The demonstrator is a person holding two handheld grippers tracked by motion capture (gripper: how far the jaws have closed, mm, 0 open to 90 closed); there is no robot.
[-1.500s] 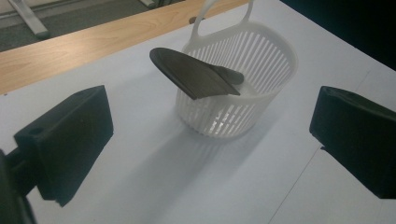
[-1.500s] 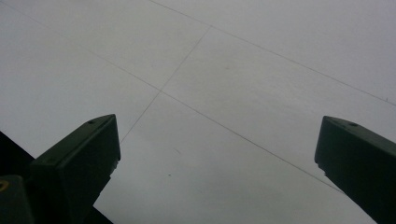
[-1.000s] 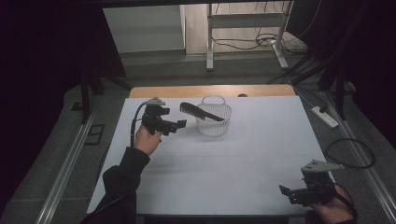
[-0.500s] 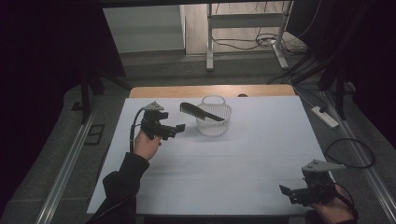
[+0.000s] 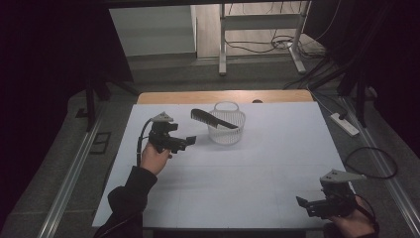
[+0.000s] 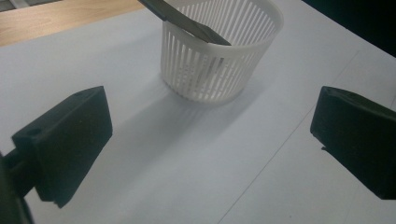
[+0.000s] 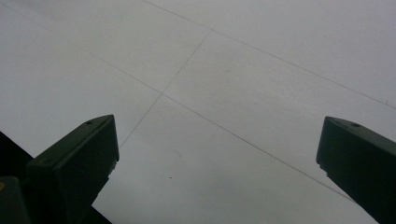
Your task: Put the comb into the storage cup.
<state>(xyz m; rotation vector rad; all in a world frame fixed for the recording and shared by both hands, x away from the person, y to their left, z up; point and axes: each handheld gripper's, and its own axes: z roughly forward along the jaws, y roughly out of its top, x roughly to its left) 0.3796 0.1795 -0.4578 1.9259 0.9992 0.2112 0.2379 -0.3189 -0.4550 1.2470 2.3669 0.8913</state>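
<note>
Ahead of the left claw point(image 5: 189, 142), just beyond its tips: one white slatted basket point(image 5: 227, 130), round, upright on the counter point(image 5: 257, 168). Item inside it: one dark comb point(image 5: 214, 119), lying aslant, lower end down in the basket, upper end jutting out over the rim on the side nearer the claw and slightly above it.

Left claw: jaws spread wide, nothing between them; held above the counter and aimed at the basket. From the left gripper view the basket point(image 6: 219, 56) sits between and past the two jaws, apart from both, the comb point(image 6: 187, 23) crossing its near rim.

Right claw point(image 5: 309, 207): jaws spread wide, nothing held; low over the bare counter at the person's near right, well apart from basket and comb. Ahead of it, plain white surface with faint seam lines.

Step in hand, as judged: comb appears placed in the basket, the left claw open just short of it, either after release or ahead of a fresh grasp; which one cannot be told.

Next move, as judged: if grasping, advance the left claw to the comb's jutting end, straddle it flatwise, close without tipping the light basket
</note>
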